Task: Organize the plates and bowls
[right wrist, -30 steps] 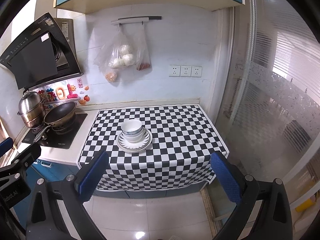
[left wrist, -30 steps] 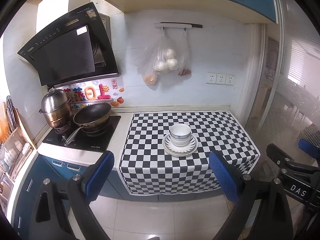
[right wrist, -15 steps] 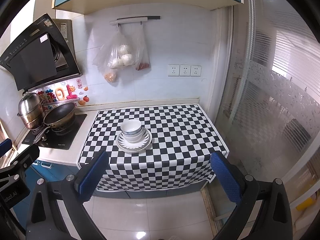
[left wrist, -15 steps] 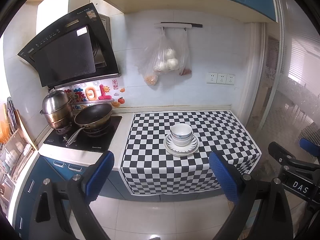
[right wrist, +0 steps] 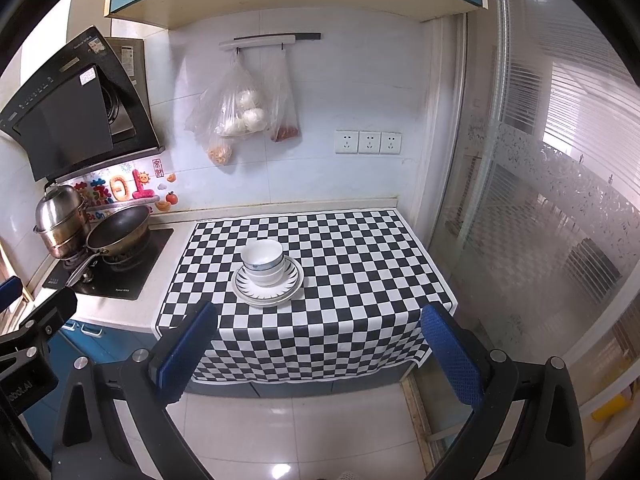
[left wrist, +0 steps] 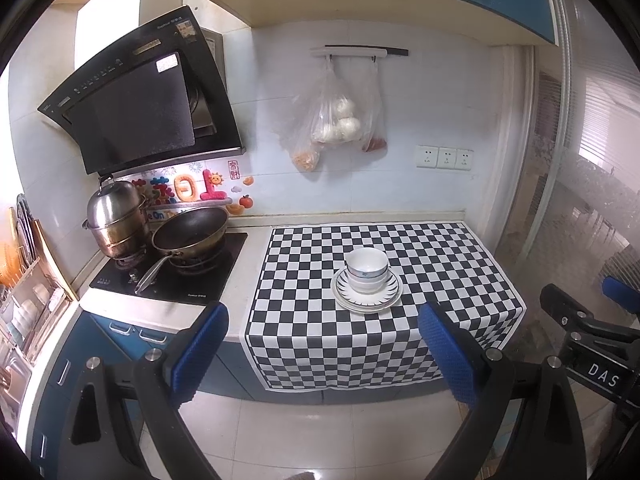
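White bowls (left wrist: 366, 269) are stacked on white plates (left wrist: 366, 299) with dark rim marks, on a black-and-white checkered cloth (left wrist: 440, 264) on the counter. The stack also shows in the right wrist view: bowls (right wrist: 263, 259) on plates (right wrist: 267, 295). My left gripper (left wrist: 322, 350) is open and empty, held back over the floor in front of the counter. My right gripper (right wrist: 318, 348) is open and empty too, also well short of the counter.
A stove (left wrist: 172, 276) at the left holds a black wok (left wrist: 190, 230) and a steel pot (left wrist: 116, 220). A range hood (left wrist: 140, 108) hangs above. Plastic bags (left wrist: 336, 120) hang on the wall. A dish rack (left wrist: 24, 280) is far left. A glass door (right wrist: 540, 200) stands right.
Both views have shifted only slightly; the stack sits a touch further right in the left wrist view. Both grippers stay open and empty.
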A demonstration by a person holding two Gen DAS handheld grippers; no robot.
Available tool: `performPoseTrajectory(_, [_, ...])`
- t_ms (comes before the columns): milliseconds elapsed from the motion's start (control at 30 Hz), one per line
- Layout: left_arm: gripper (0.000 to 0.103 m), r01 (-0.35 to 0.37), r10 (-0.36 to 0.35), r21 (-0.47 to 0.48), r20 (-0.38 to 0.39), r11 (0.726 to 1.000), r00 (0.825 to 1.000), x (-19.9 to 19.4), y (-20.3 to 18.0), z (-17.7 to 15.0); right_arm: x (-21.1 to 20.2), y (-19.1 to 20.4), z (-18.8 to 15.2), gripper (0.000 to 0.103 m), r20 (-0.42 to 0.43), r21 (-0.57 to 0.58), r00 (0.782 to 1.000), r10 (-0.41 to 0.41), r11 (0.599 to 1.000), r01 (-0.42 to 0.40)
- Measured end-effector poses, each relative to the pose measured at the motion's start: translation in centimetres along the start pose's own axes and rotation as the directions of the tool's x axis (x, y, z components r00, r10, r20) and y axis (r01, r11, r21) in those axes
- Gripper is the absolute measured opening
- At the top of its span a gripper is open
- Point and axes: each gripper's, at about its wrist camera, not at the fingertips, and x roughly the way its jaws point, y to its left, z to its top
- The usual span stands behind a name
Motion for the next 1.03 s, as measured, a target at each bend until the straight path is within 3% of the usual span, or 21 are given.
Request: performPoseTrajectory(1033, [0.097, -0.010, 0.010, 0.011, 0.012, 1.000, 1.000, 0.0, 0.1, 0.0, 0.4, 1.2, 0.2, 0.103, -0.005, -0.004, 1.000, -0.014, 1.000, 0.014])
